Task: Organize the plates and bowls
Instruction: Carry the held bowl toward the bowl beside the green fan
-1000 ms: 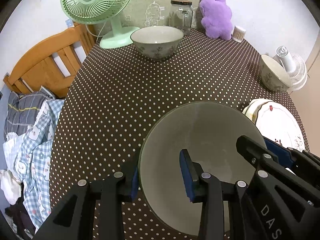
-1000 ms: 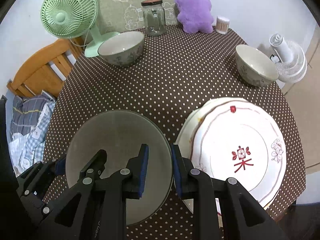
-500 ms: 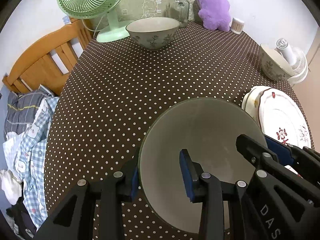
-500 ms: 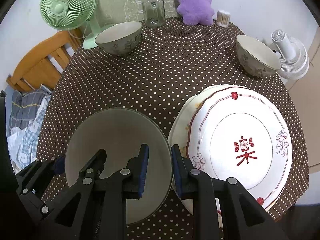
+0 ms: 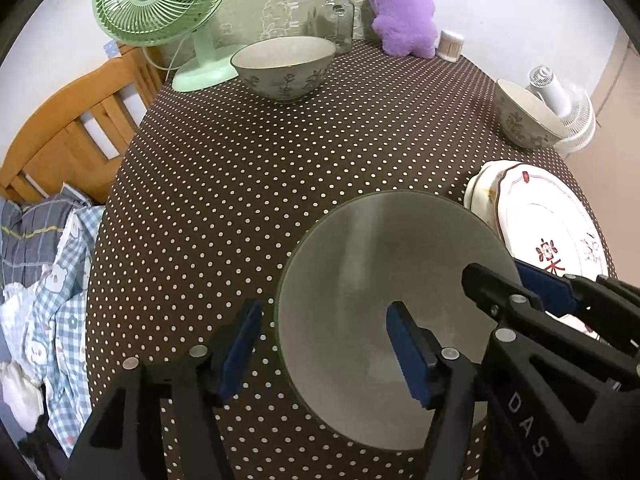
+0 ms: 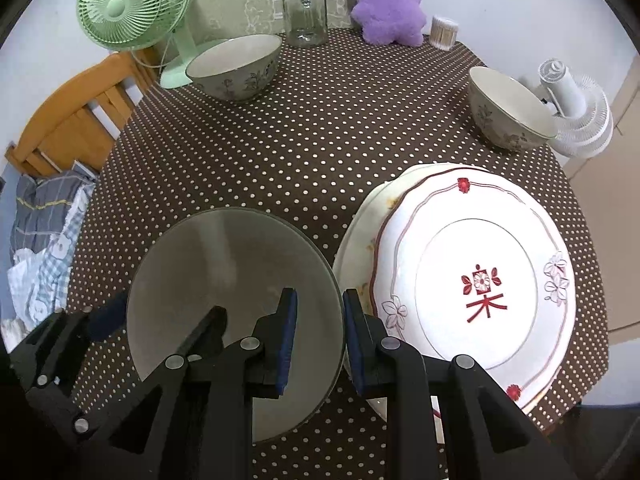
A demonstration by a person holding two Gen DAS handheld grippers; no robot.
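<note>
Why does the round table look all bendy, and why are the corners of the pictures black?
In both wrist views a fisheye lens bulges the scene: the dotted table curves and the black corners are the lens edge. In the left wrist view the big bowl shows a soft pale streak of glare inside. In the right wrist view the plate is bright and sharp, with no blur.
</note>
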